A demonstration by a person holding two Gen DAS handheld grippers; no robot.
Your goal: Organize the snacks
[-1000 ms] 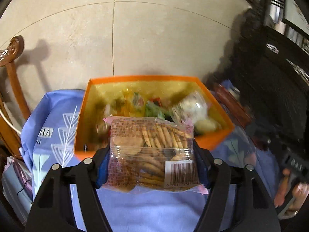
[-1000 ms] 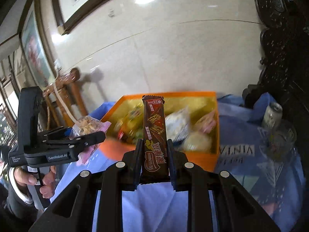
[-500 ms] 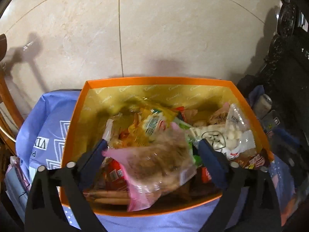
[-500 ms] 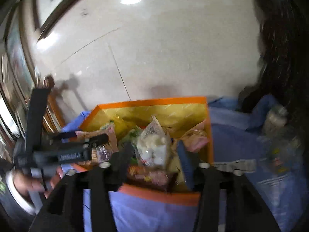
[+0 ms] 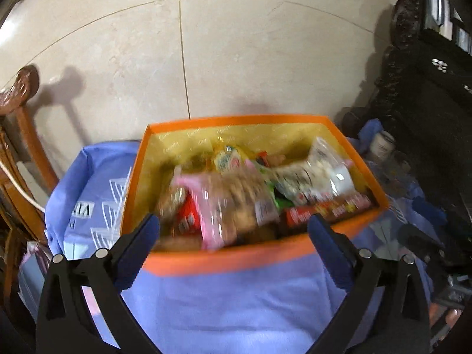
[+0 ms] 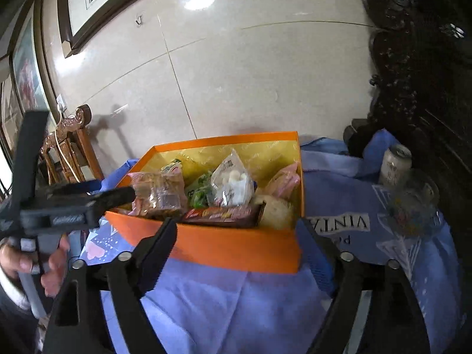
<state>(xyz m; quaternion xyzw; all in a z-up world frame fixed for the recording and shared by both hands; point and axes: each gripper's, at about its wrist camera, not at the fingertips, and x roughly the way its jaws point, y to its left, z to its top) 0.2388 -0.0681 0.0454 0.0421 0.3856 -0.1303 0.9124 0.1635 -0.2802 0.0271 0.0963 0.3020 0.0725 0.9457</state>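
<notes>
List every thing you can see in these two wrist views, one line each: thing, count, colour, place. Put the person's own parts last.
Box: one, orange outside, yellow inside, on the cloth.
Biscuit pack: one, clear with pink edges, box's left side.
Chocolate bar: one, brown and red, lying along the box's near wall.
White sweets bag: one, clear, box's middle.
Green packet: one, beside the sweets bag.
Cloth: one, blue-violet, covering the table.
Can: one, pale, right of the box.
Wooden chair: one, brown, left.
Left gripper: black, blue pads, jaws opening, nothing between them.
Right gripper: same, jaws opening, empty.
Hand: one, holding the left gripper's handle.
</notes>
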